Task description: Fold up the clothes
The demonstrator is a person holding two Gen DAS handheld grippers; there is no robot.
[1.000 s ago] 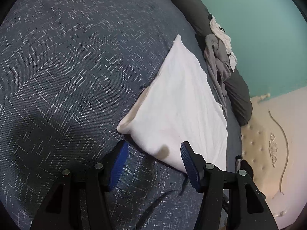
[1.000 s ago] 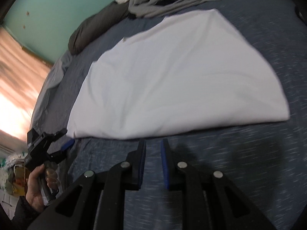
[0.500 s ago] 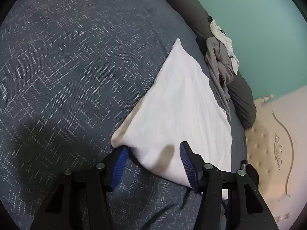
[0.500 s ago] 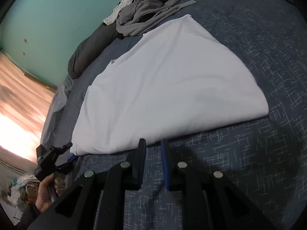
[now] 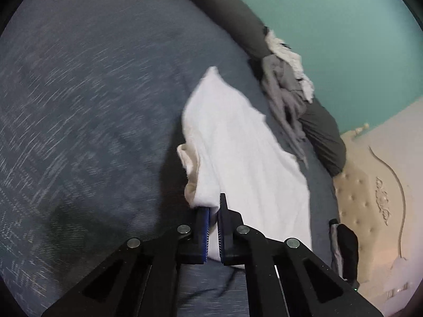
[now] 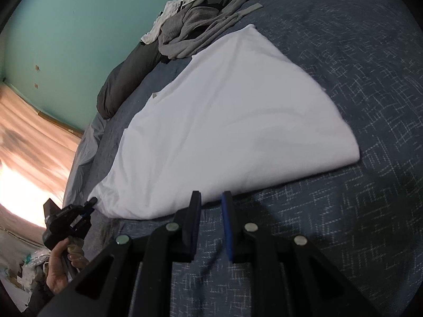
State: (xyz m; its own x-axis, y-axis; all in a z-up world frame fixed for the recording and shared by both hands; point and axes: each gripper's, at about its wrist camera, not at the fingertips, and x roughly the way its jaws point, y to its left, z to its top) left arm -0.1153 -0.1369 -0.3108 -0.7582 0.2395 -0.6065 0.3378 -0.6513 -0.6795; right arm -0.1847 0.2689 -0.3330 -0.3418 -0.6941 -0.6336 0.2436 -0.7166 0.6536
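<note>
Pinching the near corner of the soft, limp white garment with my left gripper, I am keeping the right gripper narrowly apart, empty, beside its near edge.

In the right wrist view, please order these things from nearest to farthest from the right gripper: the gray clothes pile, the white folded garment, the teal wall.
From the right gripper:
1. White folded garment, on the bed just ahead of the fingertips.
2. Gray clothes pile, beyond the garment's far corner.
3. Teal wall, behind the bed, upper left.
</note>
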